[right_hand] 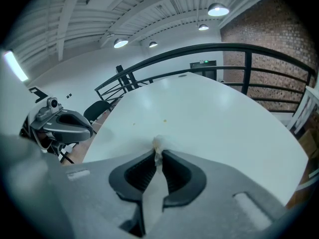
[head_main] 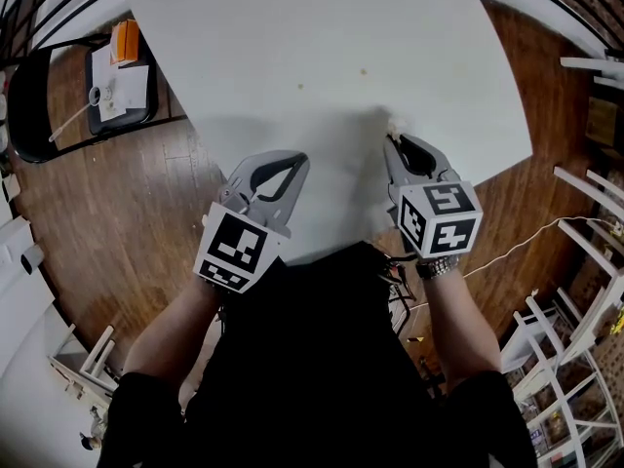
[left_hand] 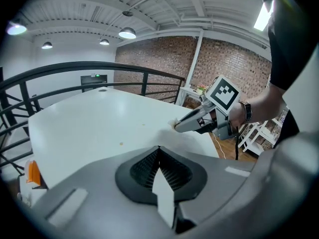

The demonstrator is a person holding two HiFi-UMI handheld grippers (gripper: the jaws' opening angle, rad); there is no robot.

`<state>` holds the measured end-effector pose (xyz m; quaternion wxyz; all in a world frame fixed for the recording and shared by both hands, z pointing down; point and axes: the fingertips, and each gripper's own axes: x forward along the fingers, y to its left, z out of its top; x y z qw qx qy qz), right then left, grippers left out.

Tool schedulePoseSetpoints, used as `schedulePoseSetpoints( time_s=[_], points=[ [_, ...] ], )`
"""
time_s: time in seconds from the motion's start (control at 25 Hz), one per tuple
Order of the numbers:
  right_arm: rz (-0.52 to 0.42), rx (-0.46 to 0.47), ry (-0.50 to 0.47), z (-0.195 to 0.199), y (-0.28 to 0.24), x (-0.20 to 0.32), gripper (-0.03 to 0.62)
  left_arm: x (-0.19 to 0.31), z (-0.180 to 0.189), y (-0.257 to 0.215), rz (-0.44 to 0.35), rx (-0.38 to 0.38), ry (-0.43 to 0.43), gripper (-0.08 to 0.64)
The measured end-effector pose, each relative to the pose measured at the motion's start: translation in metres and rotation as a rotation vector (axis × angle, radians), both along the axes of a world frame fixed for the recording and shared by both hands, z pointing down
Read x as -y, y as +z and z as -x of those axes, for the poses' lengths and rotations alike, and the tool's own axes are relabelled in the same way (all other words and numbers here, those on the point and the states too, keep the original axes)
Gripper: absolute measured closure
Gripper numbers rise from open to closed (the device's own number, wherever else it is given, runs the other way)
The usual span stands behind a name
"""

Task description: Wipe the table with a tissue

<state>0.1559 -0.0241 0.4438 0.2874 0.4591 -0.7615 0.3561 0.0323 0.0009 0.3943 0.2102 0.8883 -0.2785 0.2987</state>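
Note:
The white table [head_main: 322, 37] fills the upper middle of the head view. My right gripper [head_main: 392, 139] is low over its near part, shut on a small crumpled tissue [head_main: 398, 125] that pokes out past the tips; in the right gripper view the tissue [right_hand: 157, 144] sits pinched between the dark pads. Small crumbs [head_main: 363, 71] lie further out on the table, also seen as a crumb [right_hand: 165, 120] ahead of the tissue. My left gripper [head_main: 300, 160] hovers at the table's near edge, shut on nothing [left_hand: 159, 149]. From it I see the right gripper [left_hand: 175, 127] touching the tabletop.
A black chair [head_main: 29, 96] at the left carries a tray [head_main: 122, 81] with papers and an orange object [head_main: 125, 39]. White racks [head_main: 570, 359] stand at the lower right over wooden floor. A black railing [right_hand: 239, 51] runs behind the table.

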Motion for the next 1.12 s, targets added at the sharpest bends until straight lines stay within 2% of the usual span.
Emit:
schedulePoseSetpoints(
  time_s=[0.48, 1.12],
  points=[
    [-0.021, 0.012, -0.010, 0.020, 0.001, 0.050, 0.566, 0.020, 0.013, 0.004, 0.011, -0.010, -0.013, 0.548],
    [0.020, 0.006, -0.037, 0.033, 0.019, 0.087, 0.565, 0.041, 0.025, 0.017, 0.034, -0.008, -0.057, 0.548]
  ],
)
